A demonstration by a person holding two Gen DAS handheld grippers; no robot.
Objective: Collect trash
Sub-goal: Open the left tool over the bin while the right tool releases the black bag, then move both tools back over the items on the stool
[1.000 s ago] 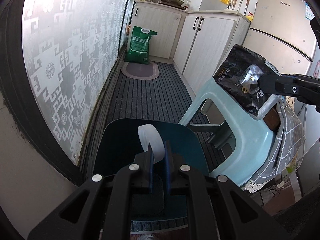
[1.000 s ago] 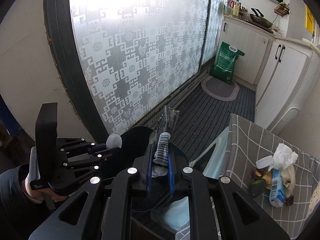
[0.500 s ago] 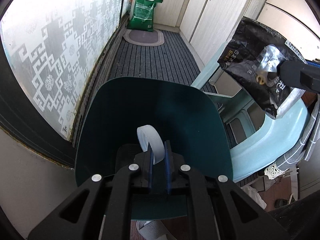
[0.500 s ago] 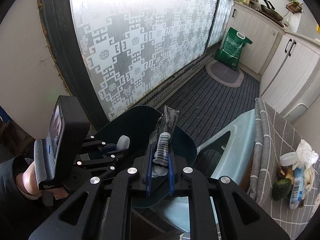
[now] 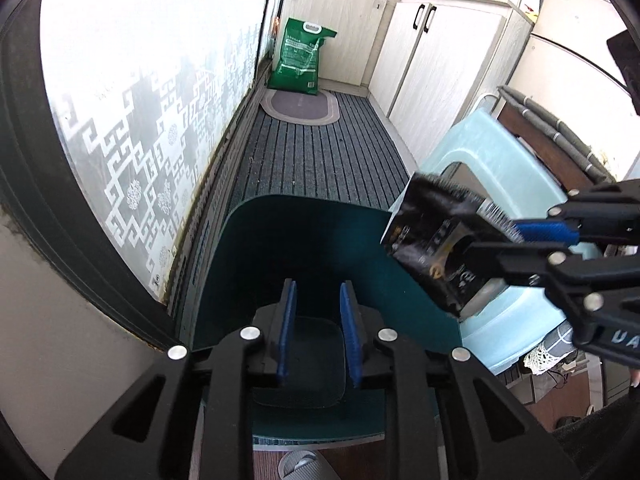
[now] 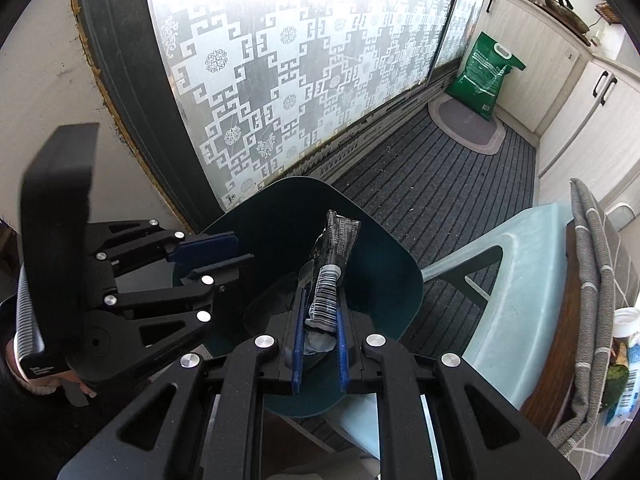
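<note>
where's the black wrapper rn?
The black wrapper is clamped in the right gripper, held over the dark green bin; in the left wrist view it hangs at the bin's right rim.

green sack (image 5: 301, 58) by cabinets (image 5: 436, 76) | oval mat (image 5: 299, 106) | pale blue stool (image 6: 516, 280)

Narrow kitchen. Frosted patterned glass door (image 6: 304, 80) on left, bright daylight through it. Grey striped floor mat (image 5: 320, 156), oval rug (image 5: 300, 106) far end. Pale cabinets (image 5: 436, 68) right, green sack (image 5: 300, 56) far, light-blue plastic stool (image 6: 516, 280) near right.
</note>
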